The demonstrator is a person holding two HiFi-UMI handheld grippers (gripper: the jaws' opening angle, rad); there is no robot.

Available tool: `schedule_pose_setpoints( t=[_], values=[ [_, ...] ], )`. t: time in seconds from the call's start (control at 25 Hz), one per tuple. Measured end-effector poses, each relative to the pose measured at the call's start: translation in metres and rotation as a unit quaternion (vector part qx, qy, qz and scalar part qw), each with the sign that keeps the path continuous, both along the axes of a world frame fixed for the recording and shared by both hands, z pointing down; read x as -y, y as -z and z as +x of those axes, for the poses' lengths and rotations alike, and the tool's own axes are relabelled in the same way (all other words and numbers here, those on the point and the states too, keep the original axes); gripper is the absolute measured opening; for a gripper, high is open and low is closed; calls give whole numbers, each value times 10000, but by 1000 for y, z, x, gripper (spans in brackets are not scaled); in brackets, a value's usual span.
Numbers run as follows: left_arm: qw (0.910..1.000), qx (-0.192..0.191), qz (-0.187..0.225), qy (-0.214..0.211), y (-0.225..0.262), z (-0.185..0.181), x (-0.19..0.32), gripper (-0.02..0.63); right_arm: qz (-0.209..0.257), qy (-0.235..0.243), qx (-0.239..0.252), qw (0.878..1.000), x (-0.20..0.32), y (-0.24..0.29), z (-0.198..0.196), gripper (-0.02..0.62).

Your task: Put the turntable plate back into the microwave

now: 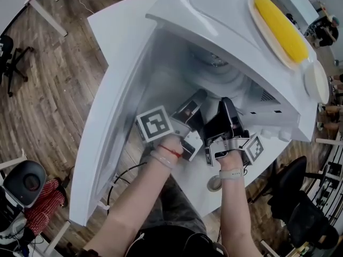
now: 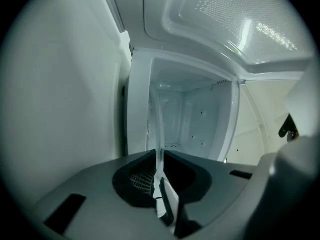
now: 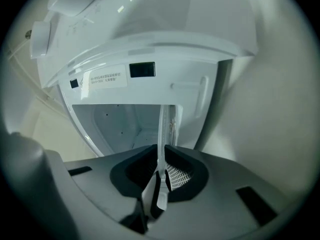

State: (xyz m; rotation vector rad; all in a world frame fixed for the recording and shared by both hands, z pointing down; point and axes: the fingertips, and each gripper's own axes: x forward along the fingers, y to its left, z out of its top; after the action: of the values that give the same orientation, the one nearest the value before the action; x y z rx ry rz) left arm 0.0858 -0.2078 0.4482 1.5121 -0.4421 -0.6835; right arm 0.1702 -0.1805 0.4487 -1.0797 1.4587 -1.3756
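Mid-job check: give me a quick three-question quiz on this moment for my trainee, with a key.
1. True or false: the door of the microwave is shut.
2. What is the left hand-held gripper clamped on? A) a mug B) the glass turntable plate, seen edge-on C) nothing
3. Fill in: the yellow thing lying on top of the microwave is a ___.

Key: 1 false, the door stands open. 2 B. 3 corn cob.
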Motion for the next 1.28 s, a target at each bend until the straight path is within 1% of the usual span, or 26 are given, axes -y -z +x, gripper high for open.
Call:
schedule_pose_setpoints(
  t=[0.08, 0.12, 0.2, 0.32, 0.4, 0.44, 0.56, 0.68, 0.8, 0.88, 1.04, 1.28],
  values=[
    [9998, -191, -90, 2, 1, 2, 2, 49, -7, 62, 5, 10000, -2, -1, -2, 61],
    [9997, -227, -114, 0, 1, 3, 2, 49, -12, 99, 10, 9999, -3, -2, -3, 61],
    [9999, -71, -110, -23, -3, 4, 3, 48, -21, 179, 33, 9998, -2, -2, -8, 61],
    [9999, -81, -64, -72, -2, 6, 3, 48, -58, 255, 36, 9997, 0, -4, -13, 61],
    [9999, 41, -38, -136, -4, 6, 3, 48, -114, 255, 55, 9996, 0, -6, -13, 56],
    [9998, 103, -26, -177, -6, 6, 3, 48, -148, 239, 79, 9996, 0, -8, -13, 48],
    [9997, 14, -5, -261, -4, 8, 2, 49, -227, 179, 165, 9994, -1, -10, -12, 45],
    [9997, 60, -19, -246, -4, 8, 2, 49, -266, 138, 217, 9993, 0, -11, -11, 44],
    [9994, 273, 6, -226, -7, 6, 3, 48, -267, 130, 192, 9994, 2, -9, -10, 44],
    [9992, 326, 4, -251, -8, 5, 3, 49, -281, 118, 218, 9993, 3, -9, -10, 44],
    [9980, 455, 94, -425, -11, 6, -4, 49, -354, -34, 378, 9987, 2, -15, -5, 44],
    [9980, 414, 127, -468, -11, 7, -10, 49, -431, -95, 443, 9980, 3, -17, -3, 44]
  ],
)
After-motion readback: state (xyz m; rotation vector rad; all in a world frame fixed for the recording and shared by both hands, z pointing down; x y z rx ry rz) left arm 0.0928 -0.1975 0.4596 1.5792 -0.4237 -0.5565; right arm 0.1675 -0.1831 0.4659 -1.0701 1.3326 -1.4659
